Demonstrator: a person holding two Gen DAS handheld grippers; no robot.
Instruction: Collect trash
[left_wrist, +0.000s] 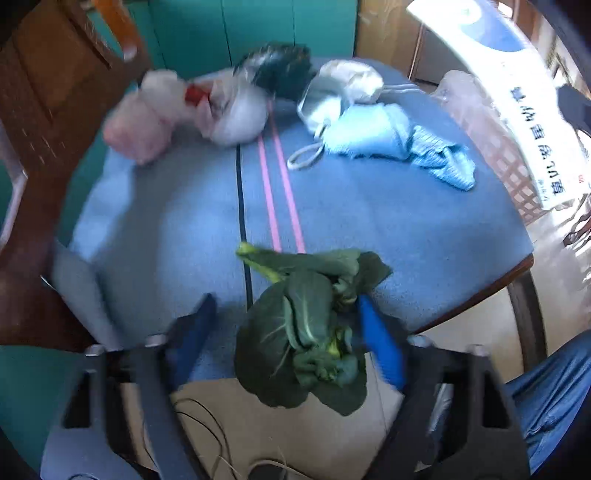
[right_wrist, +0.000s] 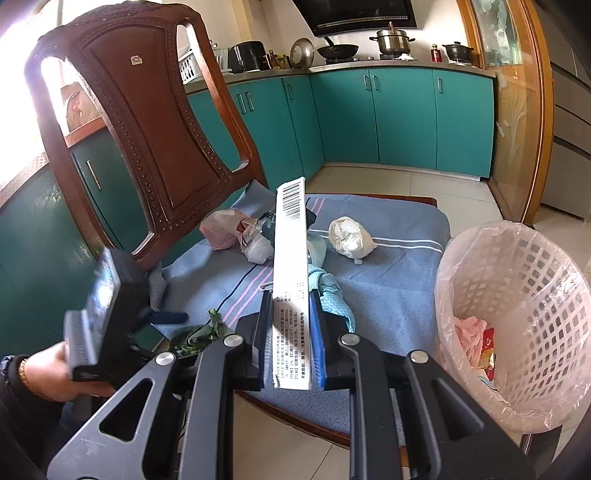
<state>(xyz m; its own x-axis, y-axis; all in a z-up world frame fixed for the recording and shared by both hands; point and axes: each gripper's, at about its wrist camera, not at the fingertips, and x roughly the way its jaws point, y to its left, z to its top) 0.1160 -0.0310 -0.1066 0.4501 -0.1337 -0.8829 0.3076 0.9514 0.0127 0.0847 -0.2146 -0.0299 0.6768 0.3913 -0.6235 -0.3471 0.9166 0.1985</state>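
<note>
Left gripper (left_wrist: 286, 321) spread around one leafy green (left_wrist: 306, 325); right gripper (right_wrist: 288, 332) pinching one white box (right_wrist: 291, 280); one basket (right_wrist: 517, 295)

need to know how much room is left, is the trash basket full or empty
Mostly empty. The lined basket shows only a few scraps at the bottom, pink plastic and a red wrapper, with its lattice wall bare above them.

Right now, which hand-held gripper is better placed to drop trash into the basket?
Right. The right hand-held gripper grips the white box beside the basket; the left hand-held gripper is open over the greens.
</note>
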